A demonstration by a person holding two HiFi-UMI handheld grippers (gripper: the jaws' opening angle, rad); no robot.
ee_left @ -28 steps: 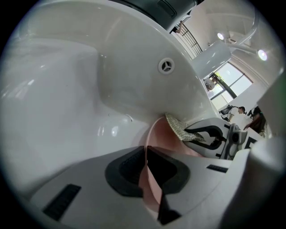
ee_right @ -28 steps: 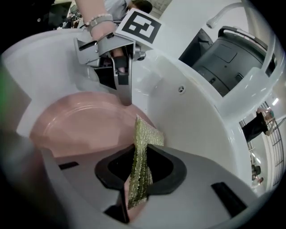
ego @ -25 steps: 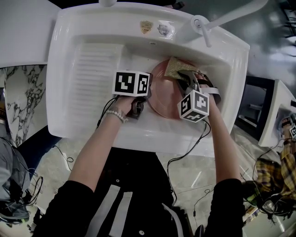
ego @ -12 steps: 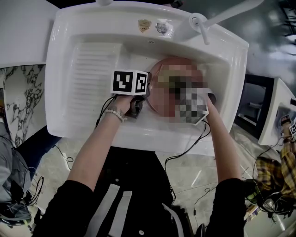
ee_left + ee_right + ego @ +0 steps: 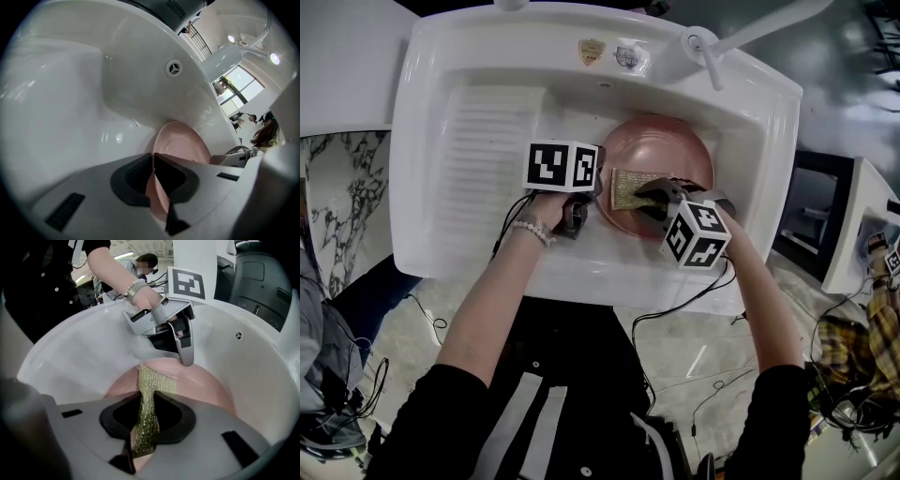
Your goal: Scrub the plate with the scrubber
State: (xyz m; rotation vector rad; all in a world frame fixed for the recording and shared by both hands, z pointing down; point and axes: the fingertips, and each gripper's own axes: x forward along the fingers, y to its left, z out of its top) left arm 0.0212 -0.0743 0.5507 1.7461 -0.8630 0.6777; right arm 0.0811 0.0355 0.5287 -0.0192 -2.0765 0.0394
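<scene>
Plate [image 5: 664, 150], pink, sits in the right half of the white sink [image 5: 581, 274], below the faucet [image 5: 724, 45]. The ribbed drainboard [image 5: 492, 159] is to its left.

Left gripper [image 5: 600, 192]: jaws clenched on the plate's left rim. In the left gripper view the rim [image 5: 180, 145] runs edge-on between the two dark pads [image 5: 133, 176], with both pads pressed on it. The overflow hole [image 5: 174, 68] is in the basin wall beyond. Can't tell whether the gripped edge is raised off the basin floor.

Right gripper [image 5: 652, 199]: jaws grasping the scrubber [image 5: 628, 187], a gold-green mesh pad. In the right gripper view the mesh [image 5: 146, 420] is pinched between the pads, and its free end fans out onto the plate surface [image 5: 206, 385], touching it. The pad lies on the near-left part of the plate, just beside the left gripper's tip [image 5: 185, 351].

Both marker cubes face up in the head view. The right gripper points steeply down into the basin.
</scene>
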